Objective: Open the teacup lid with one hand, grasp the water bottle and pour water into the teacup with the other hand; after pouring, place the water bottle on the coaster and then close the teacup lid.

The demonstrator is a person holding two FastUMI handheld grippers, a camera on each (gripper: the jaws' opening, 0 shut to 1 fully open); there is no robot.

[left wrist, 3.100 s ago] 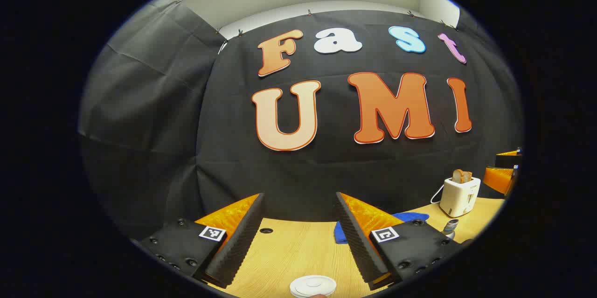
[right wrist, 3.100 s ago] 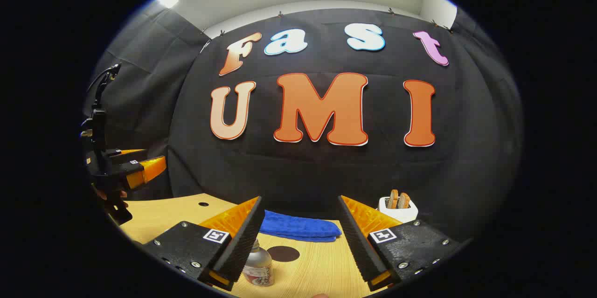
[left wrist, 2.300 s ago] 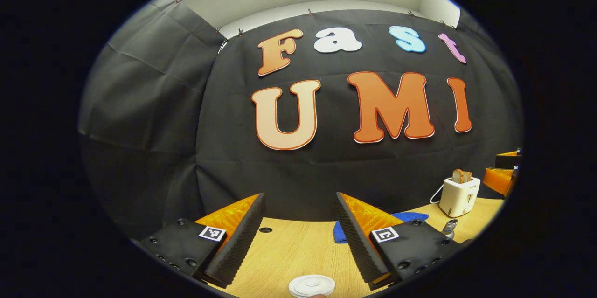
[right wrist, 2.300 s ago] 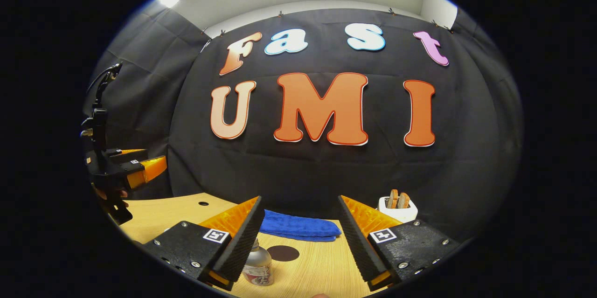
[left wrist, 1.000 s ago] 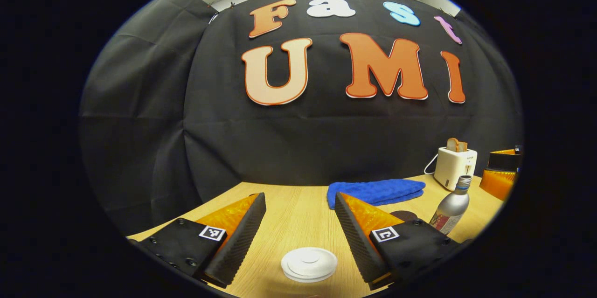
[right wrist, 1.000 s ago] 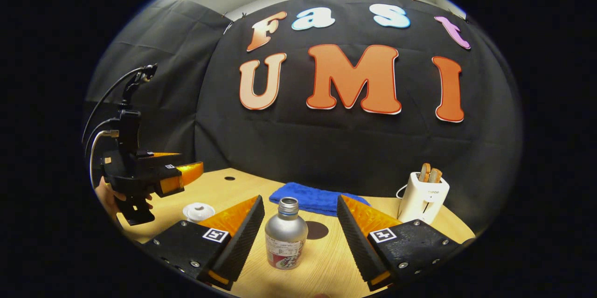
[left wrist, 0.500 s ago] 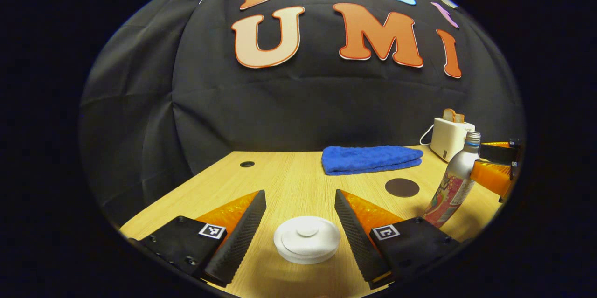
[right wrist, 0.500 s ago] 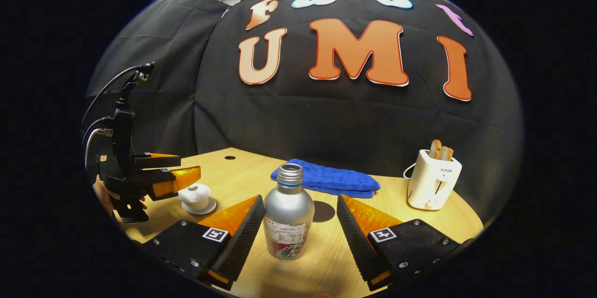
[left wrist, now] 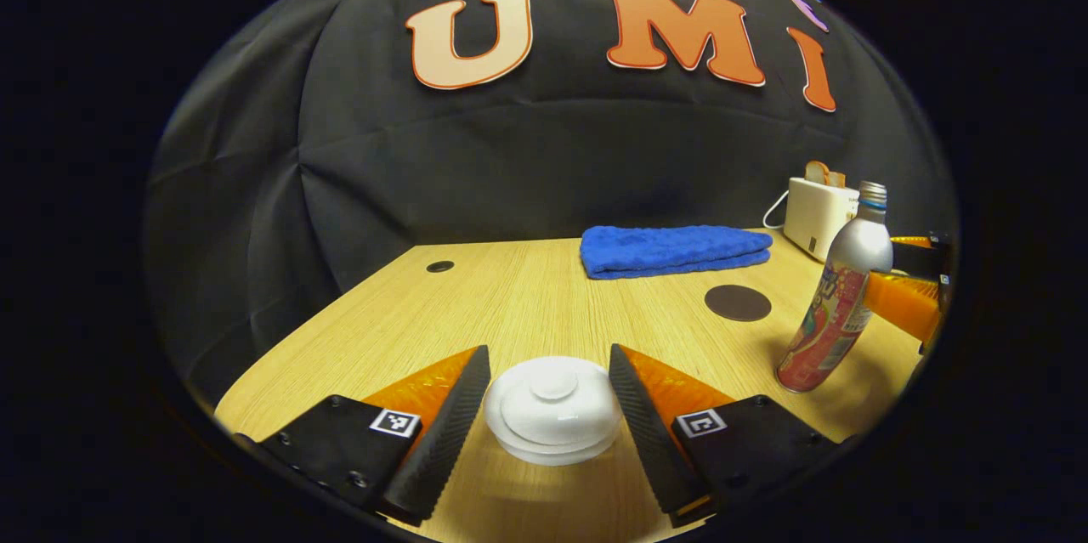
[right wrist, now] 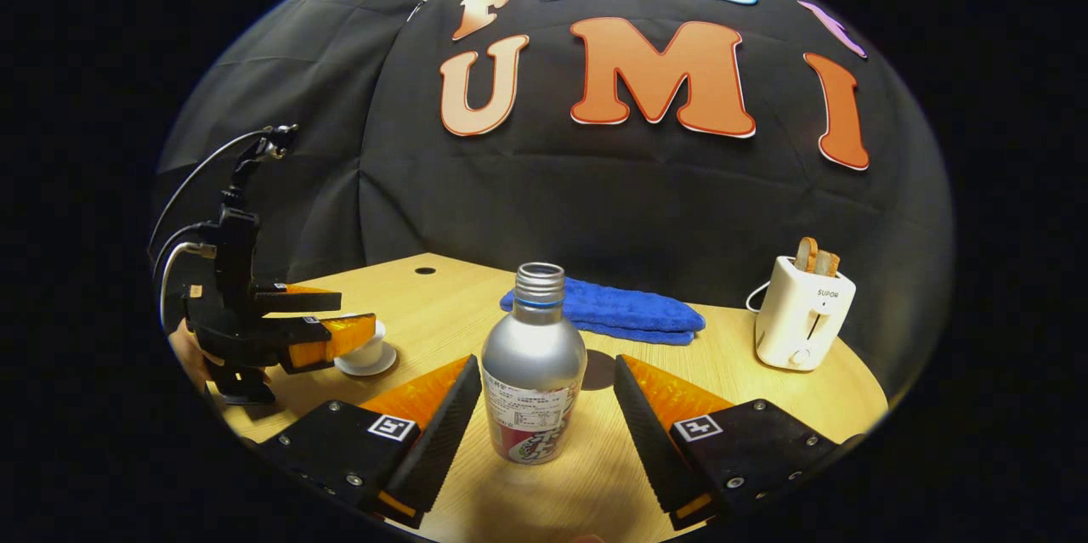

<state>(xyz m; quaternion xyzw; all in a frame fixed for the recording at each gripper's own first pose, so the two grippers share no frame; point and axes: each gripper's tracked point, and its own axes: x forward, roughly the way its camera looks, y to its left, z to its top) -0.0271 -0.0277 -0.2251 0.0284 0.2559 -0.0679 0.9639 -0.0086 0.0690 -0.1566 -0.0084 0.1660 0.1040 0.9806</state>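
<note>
The left gripper (left wrist: 548,394) has its jaws wide apart, flanking one lidded white teacup (left wrist: 552,407) without touching it. The right gripper (right wrist: 540,407) is spread likewise around one uncapped water bottle (right wrist: 533,364), gripping nothing. Beyond the bottle on the worktop (left wrist: 527,305) lie one dark coaster (left wrist: 738,302), one blue towel (left wrist: 676,250) and one toaster (right wrist: 803,313).

White lid (left wrist: 552,394); silver bottle (right wrist: 533,364) with red-patterned label; blue towel (left wrist: 676,250); dark coaster (left wrist: 737,302); white toaster (right wrist: 803,322).
</note>
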